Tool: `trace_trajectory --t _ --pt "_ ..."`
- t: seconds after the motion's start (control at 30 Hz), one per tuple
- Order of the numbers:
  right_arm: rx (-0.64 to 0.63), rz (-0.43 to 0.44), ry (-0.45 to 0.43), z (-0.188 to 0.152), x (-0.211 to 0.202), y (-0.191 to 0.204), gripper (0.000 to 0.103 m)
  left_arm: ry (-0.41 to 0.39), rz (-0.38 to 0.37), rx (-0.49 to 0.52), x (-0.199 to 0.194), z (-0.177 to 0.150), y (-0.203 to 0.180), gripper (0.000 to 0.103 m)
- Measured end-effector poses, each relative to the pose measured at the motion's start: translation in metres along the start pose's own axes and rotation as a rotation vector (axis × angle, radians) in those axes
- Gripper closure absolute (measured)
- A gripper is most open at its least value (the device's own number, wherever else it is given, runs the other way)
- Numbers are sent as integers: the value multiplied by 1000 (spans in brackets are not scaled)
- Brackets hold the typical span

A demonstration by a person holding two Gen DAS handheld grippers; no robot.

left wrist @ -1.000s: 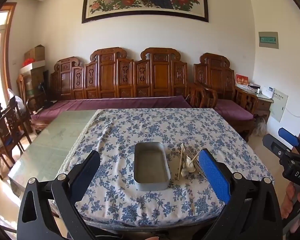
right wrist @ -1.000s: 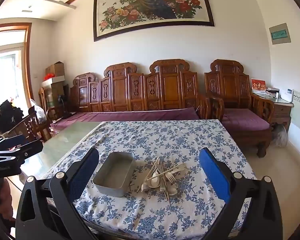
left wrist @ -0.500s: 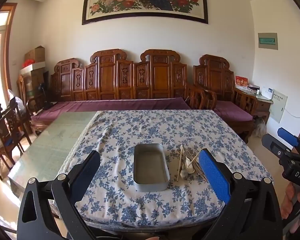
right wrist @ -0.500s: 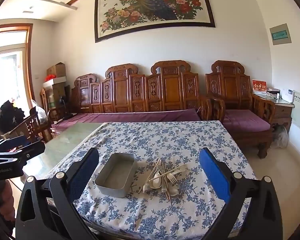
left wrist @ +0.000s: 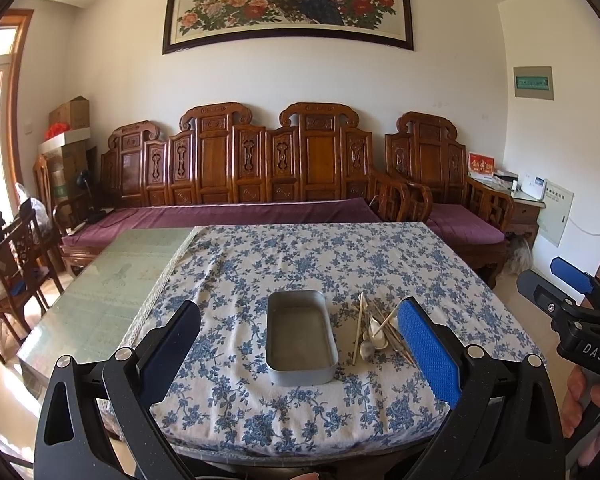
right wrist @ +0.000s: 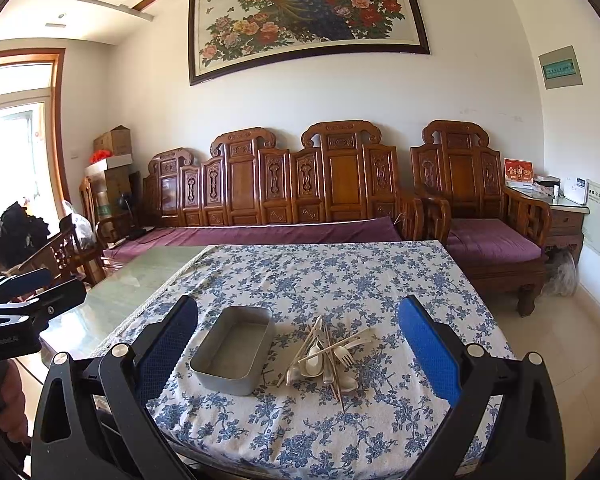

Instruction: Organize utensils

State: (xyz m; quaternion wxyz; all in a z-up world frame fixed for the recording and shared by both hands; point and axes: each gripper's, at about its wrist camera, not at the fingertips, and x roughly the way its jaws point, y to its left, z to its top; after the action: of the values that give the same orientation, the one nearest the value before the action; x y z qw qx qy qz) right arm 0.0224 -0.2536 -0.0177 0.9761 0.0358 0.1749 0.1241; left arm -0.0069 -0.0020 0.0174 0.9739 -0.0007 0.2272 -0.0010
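An empty grey metal tin lies near the front of the table on a blue-flowered cloth. Just right of it sits a loose pile of utensils: spoons, a white fork and chopsticks. My left gripper hovers open before the table's front edge, in line with the tin. My right gripper is open too, held short of the table with the pile between its fingers' line of sight. Neither holds anything. Each gripper shows at the other view's side edge.
Bare green glass table top lies left of the cloth. A carved wooden sofa with purple cushions stands behind the table, an armchair at the right. Wooden chairs and boxes crowd the left side.
Both grippers have eased slightly down and toward the table; the tin and utensils sit a little lower and nearer in view. Nothing on the table has moved.
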Motion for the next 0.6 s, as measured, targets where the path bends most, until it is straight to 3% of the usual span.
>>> trace_trajectory --t 0.6 --pt "4 1 1 -1 2 -3 3 8 8 4 6 -2 -1 8"
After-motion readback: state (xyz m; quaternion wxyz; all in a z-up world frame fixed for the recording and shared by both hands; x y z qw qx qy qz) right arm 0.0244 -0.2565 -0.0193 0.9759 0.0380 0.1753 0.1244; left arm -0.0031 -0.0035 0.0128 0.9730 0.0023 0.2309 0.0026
